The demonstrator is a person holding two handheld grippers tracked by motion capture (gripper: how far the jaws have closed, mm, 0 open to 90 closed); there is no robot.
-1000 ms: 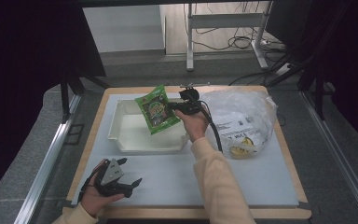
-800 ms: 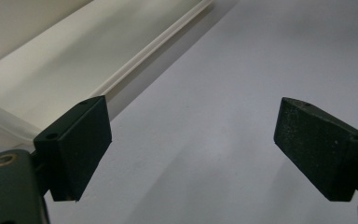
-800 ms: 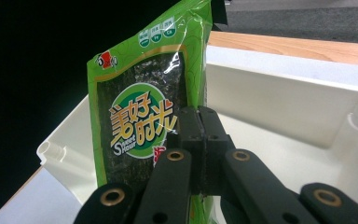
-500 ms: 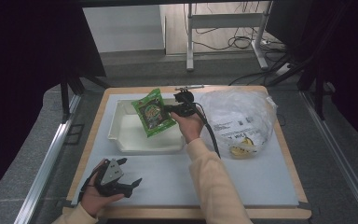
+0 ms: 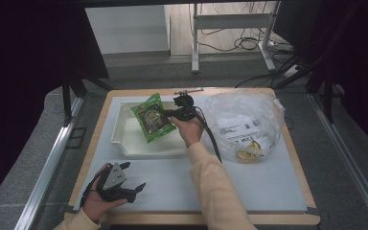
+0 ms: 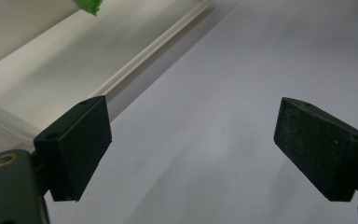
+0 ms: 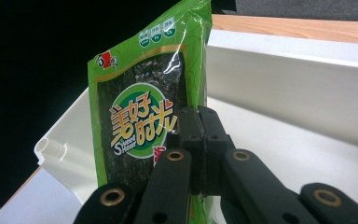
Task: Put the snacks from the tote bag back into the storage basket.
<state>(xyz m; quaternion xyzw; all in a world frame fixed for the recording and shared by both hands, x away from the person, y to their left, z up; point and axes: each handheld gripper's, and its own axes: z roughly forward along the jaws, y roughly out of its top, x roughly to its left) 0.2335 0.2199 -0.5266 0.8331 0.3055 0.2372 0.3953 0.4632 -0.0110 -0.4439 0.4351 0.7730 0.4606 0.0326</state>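
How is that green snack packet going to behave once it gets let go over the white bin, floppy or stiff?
The green snack packet probably stays fairly stiff: pinched at one edge by the right gripper, it stands flat without drooping. It looks light for its size. Its glossy film may be slippery, so it could slide down the white bin wall.

Glossy green foil packet (image 7: 140, 126), smooth matt white plastic tray (image 5: 129, 143)

green packet (image 7: 144, 126) bottom hidden behind tongs, bag label (image 5: 237, 128) unreadable

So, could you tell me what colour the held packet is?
Green packet, clearest in the right gripper view.
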